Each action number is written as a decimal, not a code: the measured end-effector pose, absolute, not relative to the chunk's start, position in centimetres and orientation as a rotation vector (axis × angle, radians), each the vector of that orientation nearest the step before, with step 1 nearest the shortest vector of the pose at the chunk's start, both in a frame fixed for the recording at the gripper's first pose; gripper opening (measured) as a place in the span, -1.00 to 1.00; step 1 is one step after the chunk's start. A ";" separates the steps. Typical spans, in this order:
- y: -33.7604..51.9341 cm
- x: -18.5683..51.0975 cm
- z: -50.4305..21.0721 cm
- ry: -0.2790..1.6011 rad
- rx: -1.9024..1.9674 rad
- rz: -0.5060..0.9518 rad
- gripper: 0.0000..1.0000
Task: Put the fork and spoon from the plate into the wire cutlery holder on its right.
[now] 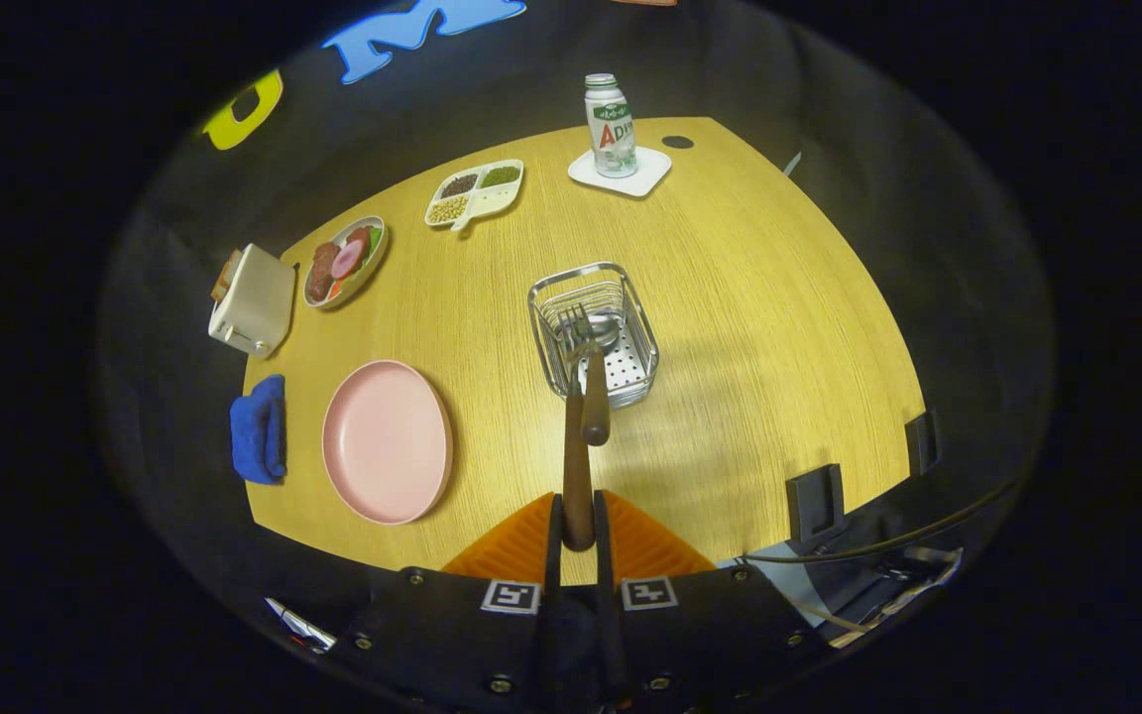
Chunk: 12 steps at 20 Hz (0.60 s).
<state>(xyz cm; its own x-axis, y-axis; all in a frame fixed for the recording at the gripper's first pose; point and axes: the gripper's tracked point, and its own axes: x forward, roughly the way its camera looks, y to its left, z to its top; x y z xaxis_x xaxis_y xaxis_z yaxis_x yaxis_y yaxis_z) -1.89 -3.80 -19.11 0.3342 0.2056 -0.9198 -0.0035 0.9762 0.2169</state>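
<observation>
My gripper (577,531) is shut on the brown wooden handle of the fork (577,446), both fingers pressing its end. The fork's metal tines (575,327) reach forward over the wire cutlery holder (636,315), which stands on the wooden table beyond the fingers. A spoon (597,392) with a brown handle stands in the holder, its bowl down inside and its handle leaning out over the near rim, right beside the fork. The pink plate (388,439) lies left of the holder and has nothing on it.
A blue cloth (260,428) lies left of the plate. Beyond it are a white toaster (254,299), a plate of food (345,261) and a divided dish of beans (474,192). A bottle (611,125) stands on a white coaster (648,178) at the far side.
</observation>
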 end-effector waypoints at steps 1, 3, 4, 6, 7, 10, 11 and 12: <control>-3.7 -1.7 -18.6 1.209 0.194 0.139 -0.58; -3.7 -1.6 -18.2 1.186 0.201 0.136 -0.03; -3.8 -1.5 -18.1 1.180 0.205 0.135 0.25; -3.8 -1.6 -17.9 1.175 0.217 0.132 0.25; -3.8 -1.7 -18.0 1.173 0.222 0.131 0.25; -3.9 -1.9 -17.9 1.168 0.233 0.130 0.25; -3.9 -1.8 -17.8 1.161 0.235 0.128 0.25; -4.0 -1.7 -17.6 1.149 0.234 0.123 0.25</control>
